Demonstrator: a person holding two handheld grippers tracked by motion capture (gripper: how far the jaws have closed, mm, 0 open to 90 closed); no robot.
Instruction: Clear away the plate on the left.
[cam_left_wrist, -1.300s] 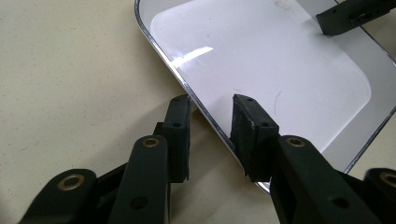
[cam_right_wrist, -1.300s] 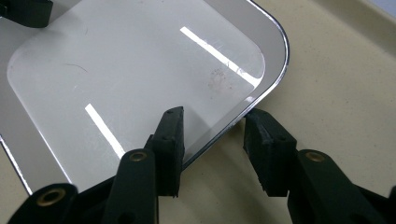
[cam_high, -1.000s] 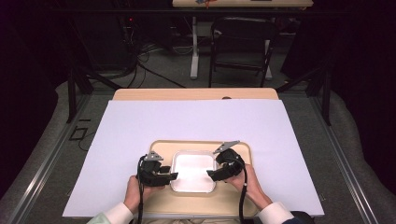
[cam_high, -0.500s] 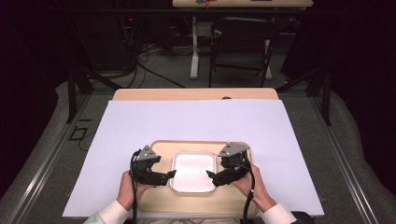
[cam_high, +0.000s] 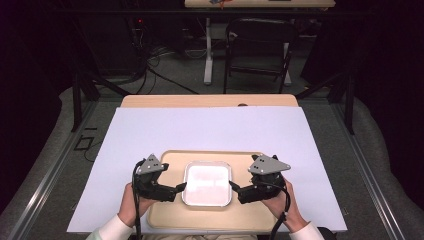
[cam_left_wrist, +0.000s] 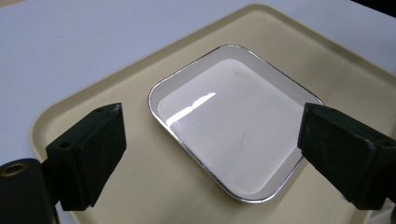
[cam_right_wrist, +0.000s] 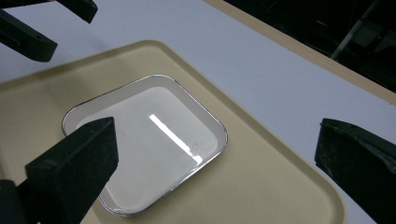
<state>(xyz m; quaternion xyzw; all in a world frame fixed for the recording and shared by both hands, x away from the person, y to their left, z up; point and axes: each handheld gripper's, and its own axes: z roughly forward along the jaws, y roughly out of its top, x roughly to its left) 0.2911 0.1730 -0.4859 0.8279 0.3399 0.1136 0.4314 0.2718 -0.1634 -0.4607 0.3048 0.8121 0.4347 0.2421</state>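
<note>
Left tongs (cam_high: 181, 188) hanging wide open at the dish's (cam_high: 207, 183) left rim, not gripping. Dish lying flat mid-tray (cam_high: 250, 218) on the bench. Right tongs (cam_high: 234, 188) gaping open at its right rim. No grasp yet; everything's ahead.

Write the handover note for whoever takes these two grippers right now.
Left gripper: open, holds nothing, at the left edge of the white dish.
Right gripper: open, holds nothing, at the dish's right edge.
The dish lies flat and bare in the middle of the beige tray, which sits on the white sheet.
Done: both grippers flank the dish.
Left: nothing gripped or lifted yet.
</note>
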